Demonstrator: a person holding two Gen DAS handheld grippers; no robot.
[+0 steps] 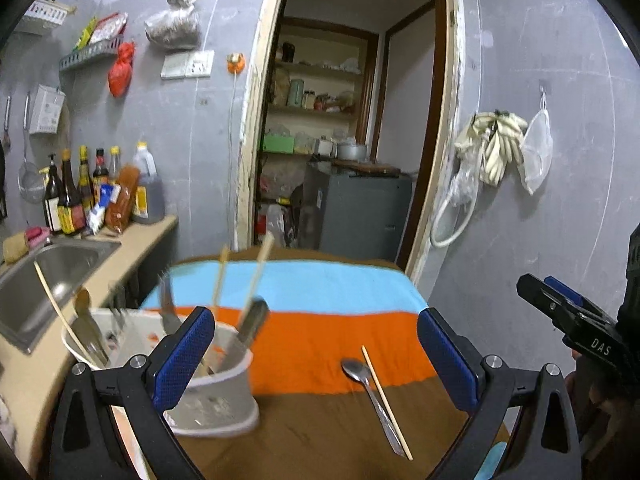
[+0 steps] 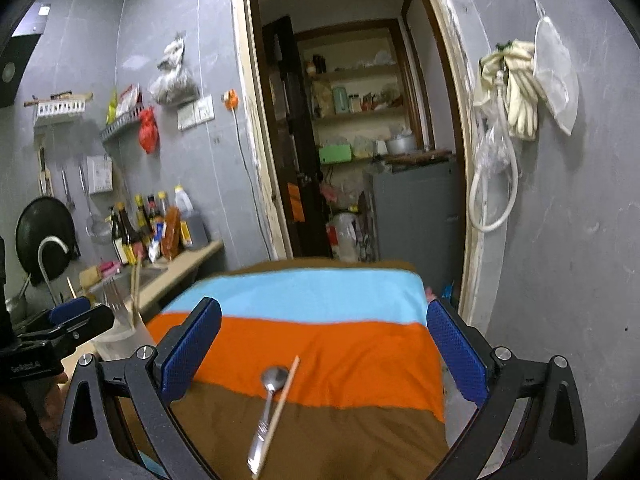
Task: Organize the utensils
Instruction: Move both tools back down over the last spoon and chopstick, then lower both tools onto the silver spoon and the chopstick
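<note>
A metal spoon (image 1: pixel 370 396) (image 2: pixel 267 408) and one wooden chopstick (image 1: pixel 387 402) (image 2: pixel 280 408) lie side by side on a table under a blue, orange and brown striped cloth (image 1: pixel 320 344) (image 2: pixel 320 344). At the table's left stands a white utensil holder (image 1: pixel 218 396) (image 2: pixel 120 338) with chopsticks, forks and other utensils upright in it. My left gripper (image 1: pixel 316 356) is open above the cloth, its left finger (image 1: pixel 186 356) in front of the holder. My right gripper (image 2: pixel 324 352) is open too, with nothing between its blue pads; the spoon and chopstick lie below it.
A counter with a steel sink (image 1: pixel 44 276) and sauce bottles (image 1: pixel 76 196) runs along the left wall. Behind the table a doorway (image 1: pixel 344 120) opens to shelves and a grey cabinet. Gloves and a hose (image 1: pixel 492 152) hang on the right wall.
</note>
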